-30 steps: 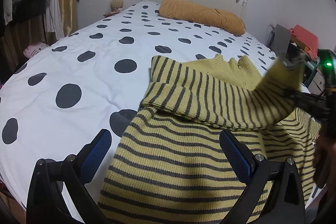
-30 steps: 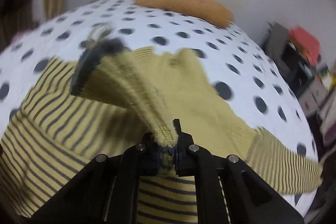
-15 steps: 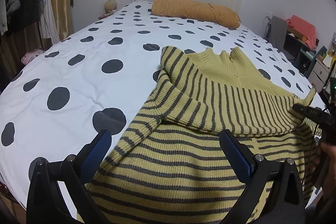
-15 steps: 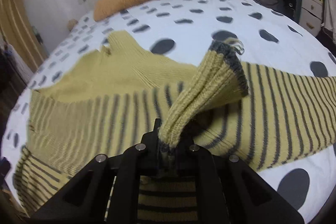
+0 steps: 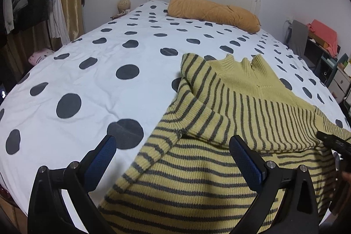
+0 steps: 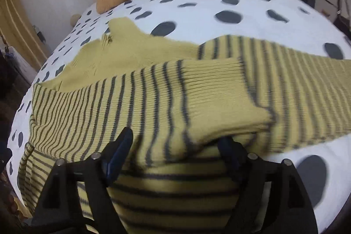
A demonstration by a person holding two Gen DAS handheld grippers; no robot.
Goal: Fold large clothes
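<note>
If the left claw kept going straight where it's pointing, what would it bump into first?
Probably the yellow knitted sweater with grey stripes lying on the polka-dot bed cover; the open left claw points down at its striped body.

Grippers: two, one per hand, both angled downward.

Left gripper (image 5: 171, 159): jaws spread wide, blue pads (image 5: 99, 162) facing each other, nothing pressed between them. Right gripper (image 6: 175, 146): jaws opening, dark fingers (image 6: 119, 150) apart, gripping nothing; its tip also shows at the far right of the left view. Part of a hand (image 5: 346, 175) sits just behind that tip.
</note>
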